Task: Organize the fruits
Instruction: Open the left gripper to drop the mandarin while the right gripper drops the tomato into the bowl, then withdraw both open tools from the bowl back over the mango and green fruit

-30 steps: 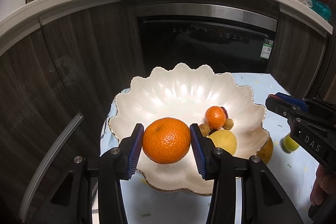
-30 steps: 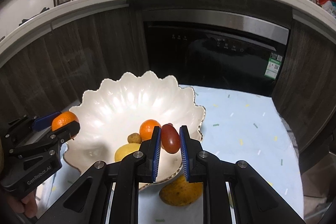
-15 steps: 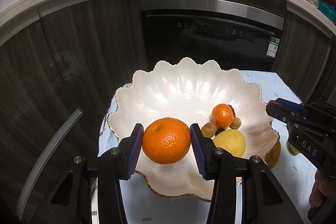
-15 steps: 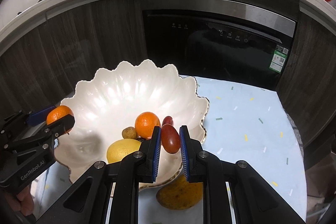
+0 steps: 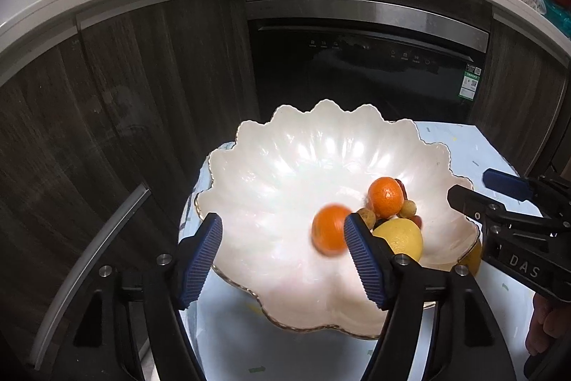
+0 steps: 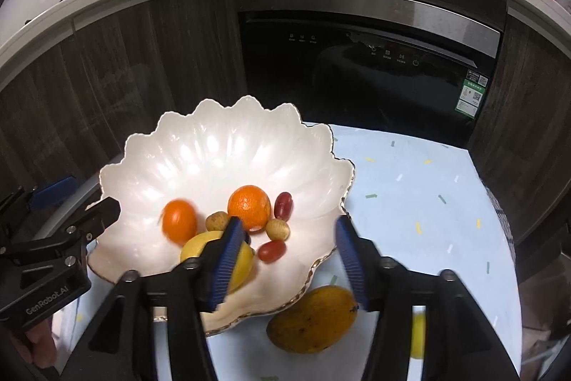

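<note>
The left gripper [image 5: 283,256] has just been opening; its jaws stand wide over the white bowl [image 5: 285,145] at frame centre, pressing on nothing, and a blurred orange [image 5: 330,229] lies free beside the right-hand pad. The right gripper [image 6: 289,259] has also just been opening and holds nothing; a small red fruit [image 6: 272,250] lies in the bowl between its pads. A mango [image 6: 312,318] sits on the table at the lower middle, just outside the bowl.
</note>
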